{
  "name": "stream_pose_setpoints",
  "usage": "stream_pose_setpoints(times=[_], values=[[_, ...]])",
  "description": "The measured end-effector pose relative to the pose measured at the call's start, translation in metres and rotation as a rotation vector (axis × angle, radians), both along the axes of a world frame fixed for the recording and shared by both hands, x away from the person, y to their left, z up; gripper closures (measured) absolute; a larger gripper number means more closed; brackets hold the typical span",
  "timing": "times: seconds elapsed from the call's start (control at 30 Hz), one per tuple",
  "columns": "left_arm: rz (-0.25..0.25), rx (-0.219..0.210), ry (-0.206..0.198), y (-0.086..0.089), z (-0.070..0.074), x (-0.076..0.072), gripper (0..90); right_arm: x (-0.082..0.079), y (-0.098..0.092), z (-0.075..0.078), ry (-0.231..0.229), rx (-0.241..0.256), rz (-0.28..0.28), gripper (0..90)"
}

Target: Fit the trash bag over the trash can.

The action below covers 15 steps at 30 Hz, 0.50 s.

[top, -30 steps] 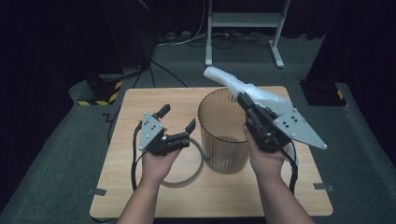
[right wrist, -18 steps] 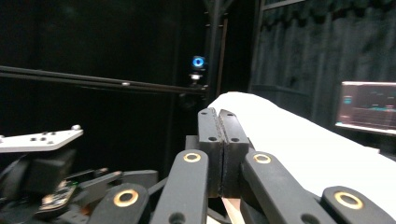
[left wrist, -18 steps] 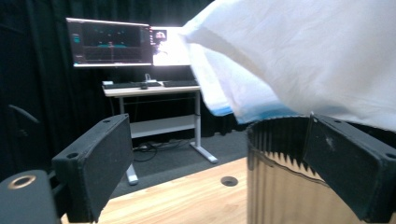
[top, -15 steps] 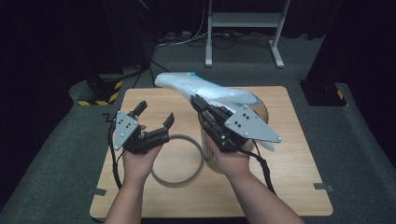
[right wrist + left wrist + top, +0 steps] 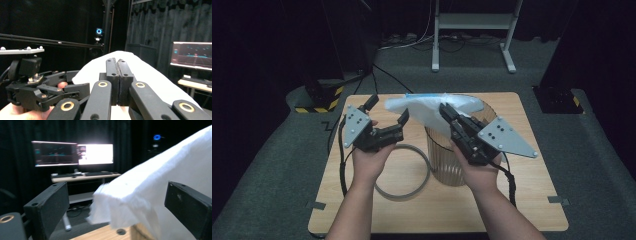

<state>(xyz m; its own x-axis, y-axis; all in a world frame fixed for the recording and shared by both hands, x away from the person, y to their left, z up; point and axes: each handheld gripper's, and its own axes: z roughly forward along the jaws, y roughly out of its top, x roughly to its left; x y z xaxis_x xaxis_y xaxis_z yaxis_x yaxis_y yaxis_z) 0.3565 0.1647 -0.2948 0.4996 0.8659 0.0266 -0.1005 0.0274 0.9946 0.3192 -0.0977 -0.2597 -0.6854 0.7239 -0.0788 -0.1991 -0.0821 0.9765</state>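
Note:
A white plastic bag (image 5: 422, 110) with a blue edge lies stretched over the mouth of a clear ribbed bin (image 5: 447, 160) on the wooden table (image 5: 522, 200). My right gripper (image 5: 443, 108) is shut on the bag near its middle. In the right gripper view the jaws (image 5: 117, 62) press together with the bag (image 5: 150, 75) bulging beyond them. My left gripper (image 5: 388, 110) is open just left of the bag's free end. In the left gripper view the bag's corner (image 5: 155, 185) hangs between the spread jaws (image 5: 117, 200) without touching them.
A grey ring (image 5: 412, 187) lies flat on the table to the left of the bin, under my left hand. A white metal stand (image 5: 472, 30) is on the floor behind the table, and a black-and-yellow striped base (image 5: 319, 102) sits off its left corner.
My right gripper has swung the bag leftward across the bin's top, spreading it out. My left gripper, still open, has risen and moved toward the bag's left end.

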Motion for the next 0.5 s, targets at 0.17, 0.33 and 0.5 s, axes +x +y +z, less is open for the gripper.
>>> stream_pose_setpoints(times=[0.17, 0.33, 0.5], values=[[-0.093, 0.01, 0.005, -0.018, -0.003, 0.01, 30.6, 0.002, -0.02, -0.002, 0.006, 0.004, -0.038, 89.3], [-0.117, 0.033, -0.06, -0.036, -0.005, 0.009, 65.7, 0.007, -0.033, -0.007, 0.027, 0.009, -0.065, 89.2], [-0.103, 0.033, -0.051, -0.04, -0.003, 0.009, 89.8, 0.01, -0.042, -0.01, 0.044, 0.006, -0.091, 86.0]])
